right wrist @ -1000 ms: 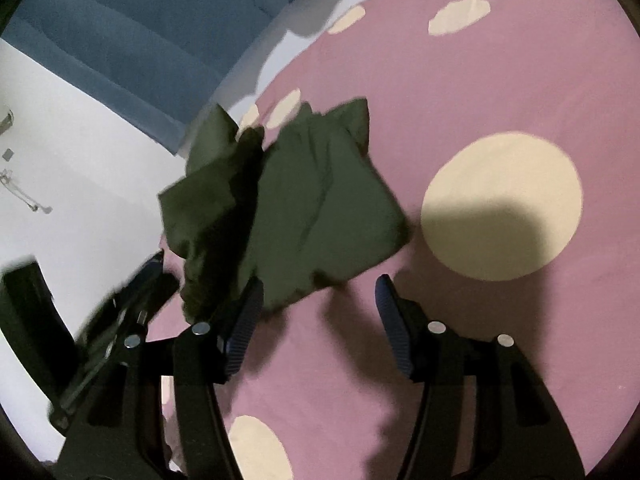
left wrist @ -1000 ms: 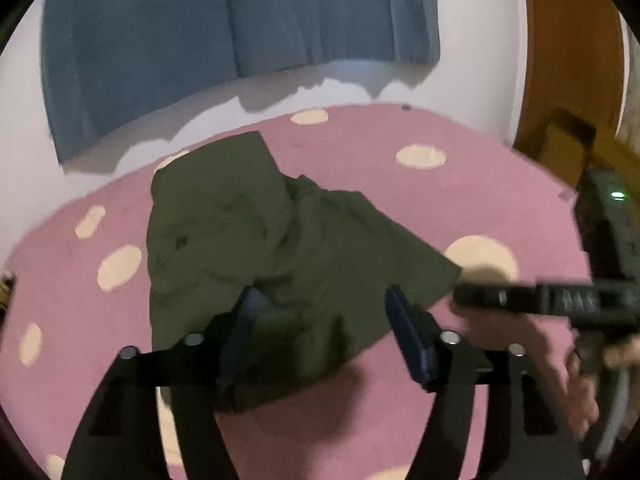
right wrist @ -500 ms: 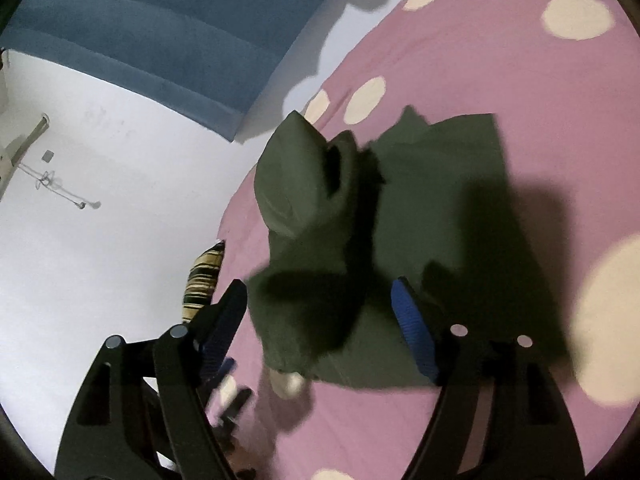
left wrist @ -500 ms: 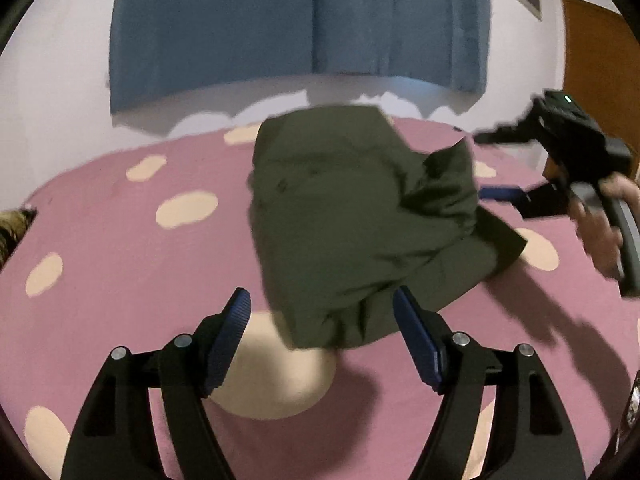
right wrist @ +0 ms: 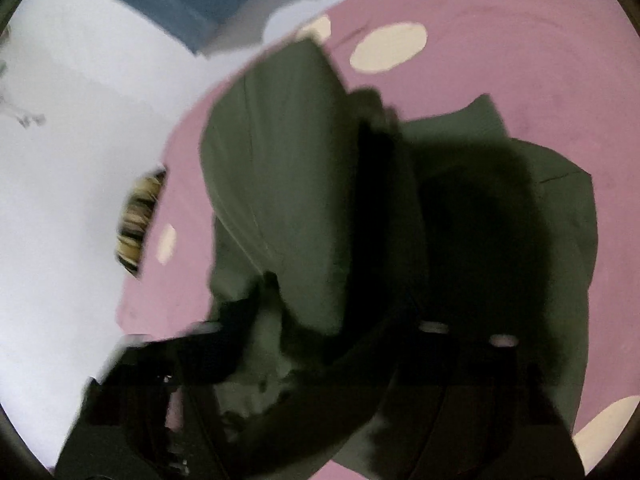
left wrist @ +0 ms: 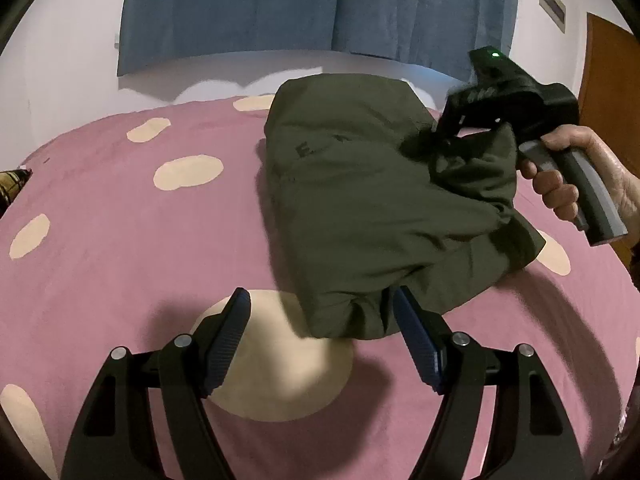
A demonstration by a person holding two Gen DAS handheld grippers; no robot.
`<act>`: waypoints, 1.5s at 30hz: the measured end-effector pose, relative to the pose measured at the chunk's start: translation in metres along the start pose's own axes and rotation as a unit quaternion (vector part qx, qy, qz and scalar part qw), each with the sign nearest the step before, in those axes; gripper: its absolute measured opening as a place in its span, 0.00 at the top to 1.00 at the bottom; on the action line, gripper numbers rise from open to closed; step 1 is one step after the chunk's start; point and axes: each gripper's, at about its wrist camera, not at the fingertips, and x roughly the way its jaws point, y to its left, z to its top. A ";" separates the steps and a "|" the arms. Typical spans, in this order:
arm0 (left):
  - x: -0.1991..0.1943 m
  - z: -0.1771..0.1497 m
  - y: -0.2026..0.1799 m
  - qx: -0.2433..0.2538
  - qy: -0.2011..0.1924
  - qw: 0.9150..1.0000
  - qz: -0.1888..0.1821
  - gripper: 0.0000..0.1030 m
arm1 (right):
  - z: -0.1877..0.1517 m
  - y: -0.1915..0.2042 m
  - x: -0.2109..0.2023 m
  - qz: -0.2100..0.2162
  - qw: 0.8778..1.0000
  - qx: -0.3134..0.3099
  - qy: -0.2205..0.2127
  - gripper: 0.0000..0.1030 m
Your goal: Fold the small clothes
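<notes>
Swung across since a second ago, my right tongs (left wrist: 436,136) are closing on the olive garment's (left wrist: 360,200) far fold on the bed (left wrist: 120,220); left tongs (left wrist: 320,332) wide. I'd pinch firmly.

A home bedroom. A bed with a pink bedspread with cream polka dots (left wrist: 120,240) stands against a white wall (left wrist: 72,60) hung with a blue fabric curtain (left wrist: 320,4); a brown wooden door (left wrist: 612,68) at right
</notes>
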 end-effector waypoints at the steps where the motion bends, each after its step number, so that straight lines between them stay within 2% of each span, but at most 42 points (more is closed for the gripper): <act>1: 0.001 0.000 0.000 0.000 0.001 1.000 -0.002 0.29 | 0.000 0.004 0.000 -0.006 1.000 -0.007 0.001 0.78; 2: 0.002 0.000 -0.001 0.002 0.004 1.000 -0.003 0.29 | -0.001 0.008 -0.001 -0.006 1.000 -0.012 -0.001 0.84; 5: 0.003 0.000 -0.001 0.001 0.004 1.000 -0.005 0.29 | -0.001 0.019 -0.005 0.002 1.000 -0.019 -0.014 0.91; 12: 0.011 0.006 -0.001 -0.013 0.009 1.000 0.007 0.29 | 0.004 0.064 -0.044 0.051 0.996 -0.042 -0.061 0.94; 14: 0.013 0.009 -0.003 -0.016 0.006 1.000 0.013 0.29 | 0.005 0.081 -0.055 0.057 0.994 -0.058 -0.075 0.94; 17: 0.016 0.014 -0.004 -0.020 0.006 1.000 0.017 0.25 | 0.012 0.085 -0.077 0.057 0.991 -0.059 -0.101 0.95; 20: 0.018 0.018 -0.009 -0.017 0.006 1.000 0.004 0.23 | 0.013 0.067 -0.093 0.061 0.990 -0.046 -0.118 0.96; 24: 0.021 0.019 -0.022 0.003 0.008 1.000 -0.006 0.23 | 0.001 0.018 -0.107 0.056 0.990 -0.010 -0.130 0.96; 28: 0.033 0.017 -0.033 0.014 0.027 0.999 -0.014 0.23 | -0.018 -0.041 -0.101 0.047 0.990 0.037 -0.124 0.96; 32: 0.042 0.014 -0.036 0.016 0.042 0.999 -0.016 0.22 | -0.034 -0.090 -0.083 0.065 0.988 0.082 -0.114 0.96; 37: 0.050 0.014 -0.035 0.018 0.055 0.998 -0.019 0.22 | -0.041 -0.123 -0.058 0.087 0.984 0.113 -0.104 0.95; 41: 0.054 0.015 -0.033 0.015 0.063 0.998 -0.022 0.22 | -0.042 -0.136 -0.046 0.112 0.980 0.126 -0.102 0.95; 45: 0.057 0.015 -0.032 0.013 0.067 0.997 -0.024 0.22 | -0.041 -0.139 -0.037 0.119 0.979 0.131 -0.101 0.95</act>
